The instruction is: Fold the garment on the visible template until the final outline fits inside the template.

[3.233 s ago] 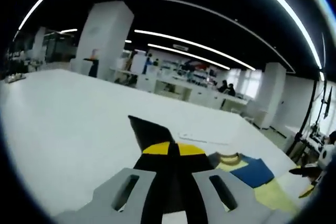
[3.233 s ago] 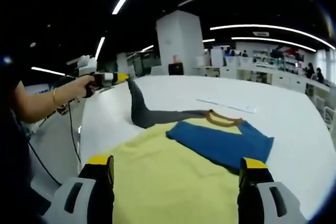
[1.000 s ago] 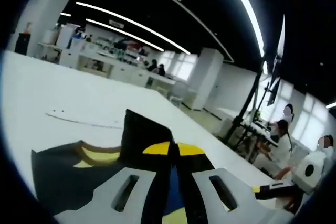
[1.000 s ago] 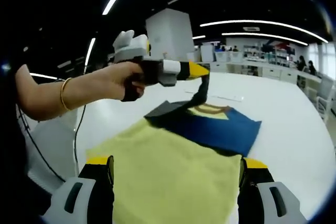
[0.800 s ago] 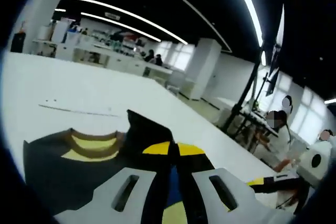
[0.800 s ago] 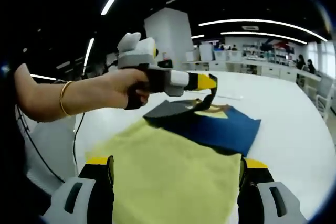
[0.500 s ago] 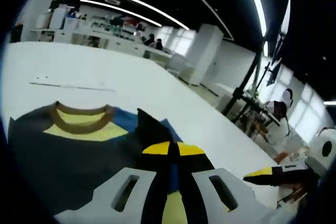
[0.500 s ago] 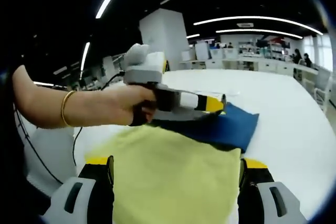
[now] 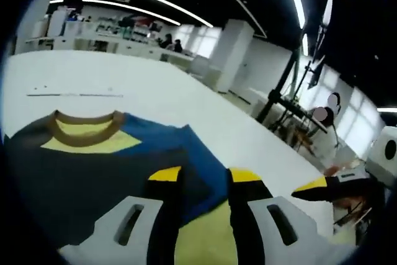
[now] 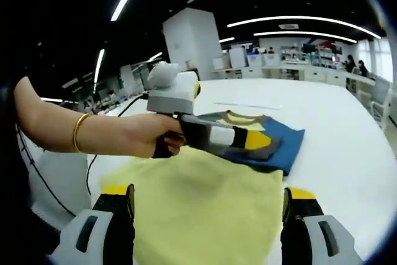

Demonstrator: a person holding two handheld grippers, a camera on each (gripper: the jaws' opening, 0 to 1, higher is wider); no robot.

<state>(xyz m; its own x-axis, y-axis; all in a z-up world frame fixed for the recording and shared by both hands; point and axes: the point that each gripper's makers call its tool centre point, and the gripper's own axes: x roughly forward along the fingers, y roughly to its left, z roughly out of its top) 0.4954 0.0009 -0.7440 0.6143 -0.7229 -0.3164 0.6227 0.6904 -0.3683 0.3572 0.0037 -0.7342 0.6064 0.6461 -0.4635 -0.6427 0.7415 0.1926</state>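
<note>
Two grippers work over one garment (image 10: 211,203) spread on a white desk (image 10: 347,147). In the right gripper view, going from the left, a person's hand (image 10: 146,141) wearing a gold bangle (image 10: 77,133) holds the left gripper (image 10: 263,141) low over the garment, where the pale yellow body meets the blue and dark grey upper part; its yellow-tipped jaws point toward the blue cloth and stand parted. Past them lies the tan collar (image 10: 239,118). At the bottom of that view the right gripper (image 10: 208,206) has its jaws set wide, with yellow cloth lying between them and nothing gripped.

In the left gripper view, the collar (image 9: 84,122) sits at the left, grey and blue cloth spreading rightward beneath the left gripper (image 9: 205,181), whose jaws are apart with nothing pinched. At the far right one yellow tip of the right gripper (image 9: 313,185) shows.
</note>
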